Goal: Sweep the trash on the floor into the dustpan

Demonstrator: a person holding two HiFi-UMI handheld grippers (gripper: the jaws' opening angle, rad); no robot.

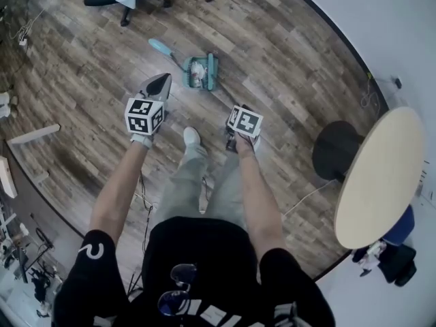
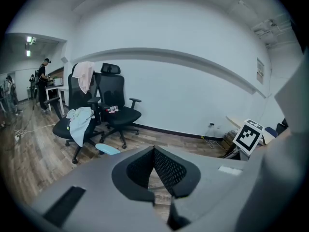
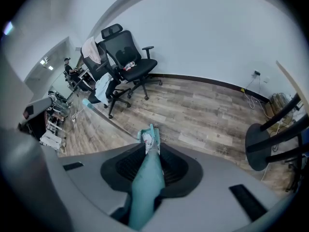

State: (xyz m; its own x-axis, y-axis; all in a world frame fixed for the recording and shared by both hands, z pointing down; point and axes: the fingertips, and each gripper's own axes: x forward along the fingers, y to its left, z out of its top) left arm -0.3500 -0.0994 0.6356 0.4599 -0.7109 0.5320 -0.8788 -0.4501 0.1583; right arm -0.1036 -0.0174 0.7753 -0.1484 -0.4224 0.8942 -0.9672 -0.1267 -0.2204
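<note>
A teal dustpan [image 1: 201, 72] sits on the wood floor ahead of my feet, with crumpled white and red trash [image 1: 197, 75] inside it. Its teal handle [image 3: 147, 178] runs back between the jaws of my right gripper [image 3: 149, 154], which is shut on it; in that view the dustpan [image 3: 149, 137] lies just past the jaws. A thin dark broom stick with a pale blue end [image 1: 161, 46] stretches from the pan toward the far left. My left gripper [image 1: 157, 86] hovers left of the pan, its fingertips [image 2: 154, 151] meeting with nothing between them.
Black office chairs [image 2: 113, 112] draped with cloths stand at the far side by the white wall. A round table [image 1: 378, 176] with a black base [image 1: 335, 148] is on my right. White boards [image 1: 34, 135] lie at the left. A person [image 2: 44, 76] stands far off.
</note>
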